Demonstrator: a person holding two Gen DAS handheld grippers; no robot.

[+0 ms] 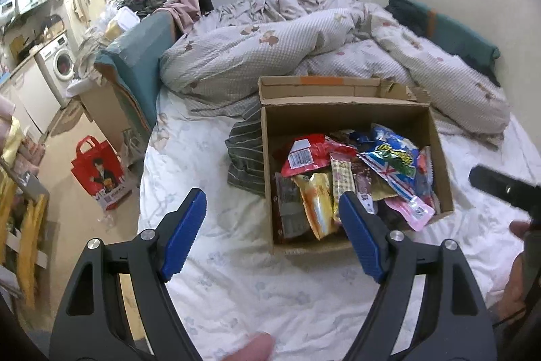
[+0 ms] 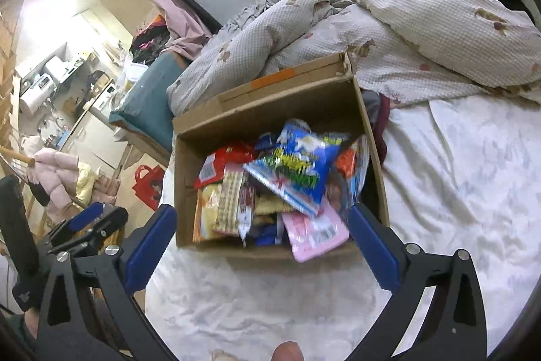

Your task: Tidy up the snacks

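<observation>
An open cardboard box point(image 1: 436, 137) point(image 2: 184, 178) sits on the white bed, filled with several snack packets. A blue packet point(image 1: 394, 154) point(image 2: 297, 168) lies on top, a red one point(image 1: 304, 154) point(image 2: 216, 163) at the left, a pink one point(image 1: 414, 208) point(image 2: 314, 232) at the near right corner. My left gripper point(image 1: 272, 212) is open and empty, held above the box's near left corner. My right gripper point(image 2: 260, 225) is open and empty, held above the box's near edge. The left gripper also shows at the left of the right wrist view point(image 2: 98, 219).
A crumpled quilt point(image 1: 263, 56) point(image 2: 389, 32) lies behind the box. A striped cloth point(image 1: 245, 154) lies at the box's left. The bed edge drops to the floor at the left, where a red bag point(image 1: 98, 171) stands. A teal-covered box point(image 1: 135, 63) stands beside the bed.
</observation>
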